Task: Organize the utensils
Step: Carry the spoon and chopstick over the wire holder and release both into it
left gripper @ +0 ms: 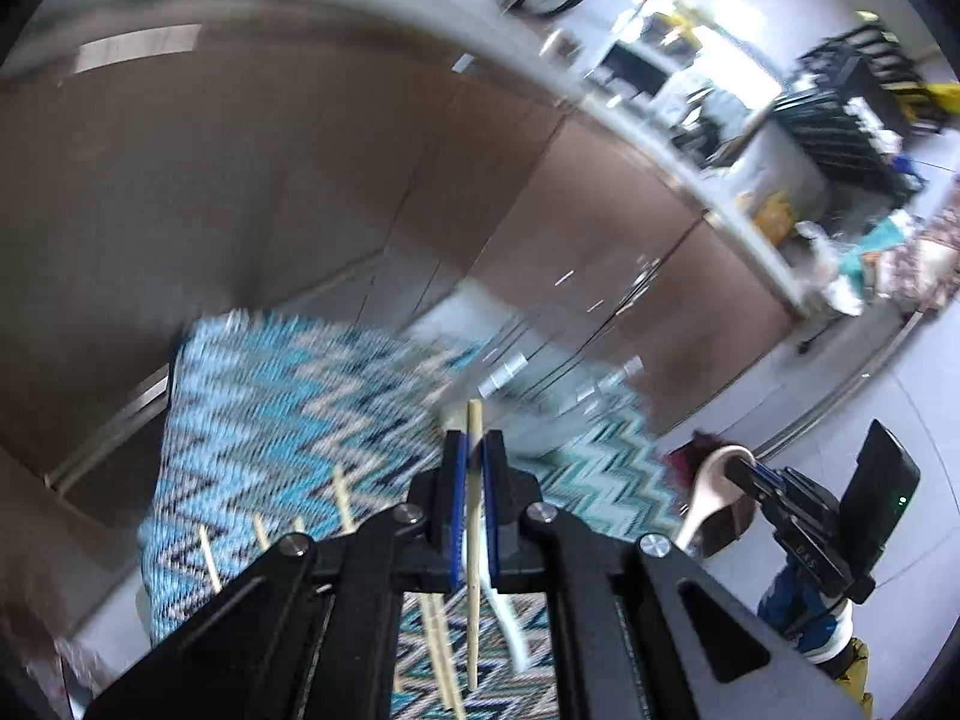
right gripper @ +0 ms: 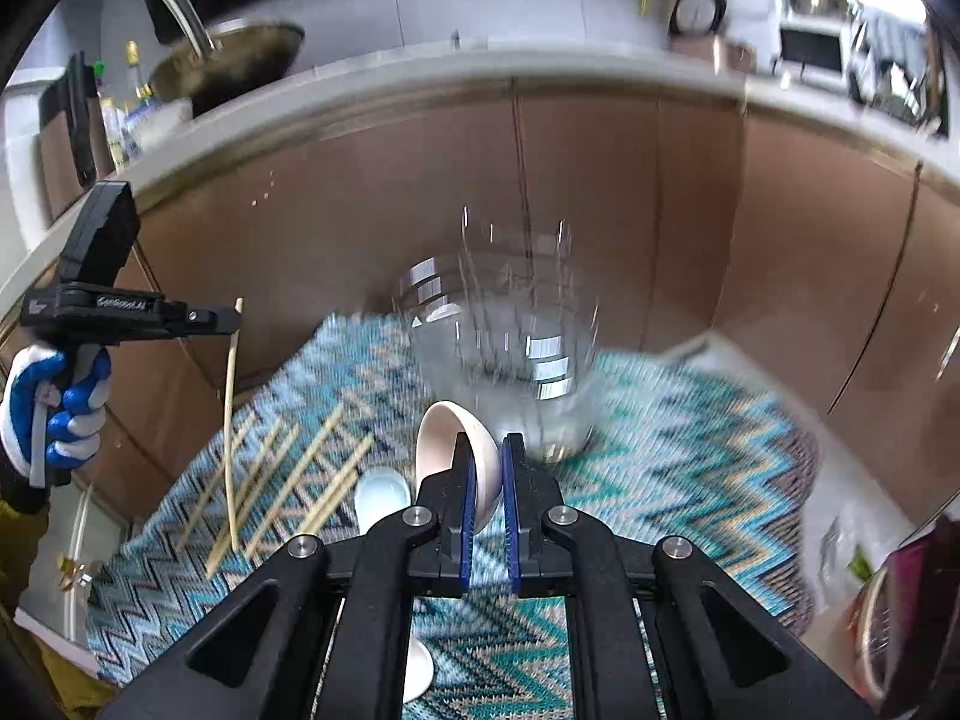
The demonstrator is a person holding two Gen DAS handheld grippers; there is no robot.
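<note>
My left gripper (left gripper: 474, 468) is shut on a single wooden chopstick (left gripper: 474, 540) and holds it upright above the zigzag mat (left gripper: 270, 396); it also shows in the right wrist view (right gripper: 231, 324) with the chopstick (right gripper: 230, 414) hanging down. My right gripper (right gripper: 487, 468) is shut on a beige ceramic spoon (right gripper: 456, 450), bowl up, just in front of a clear glass jar (right gripper: 510, 348). The spoon also shows in the left wrist view (left gripper: 714, 492). Several loose chopsticks (right gripper: 288, 480) and a white spoon (right gripper: 381, 495) lie on the mat (right gripper: 690, 450).
Brown cabinet doors (right gripper: 600, 192) rise behind the mat under a pale counter edge (right gripper: 420, 69). A wok (right gripper: 228, 60) and bottles (right gripper: 129, 108) stand on the counter at left. A dark red object (right gripper: 918, 600) sits at the right edge.
</note>
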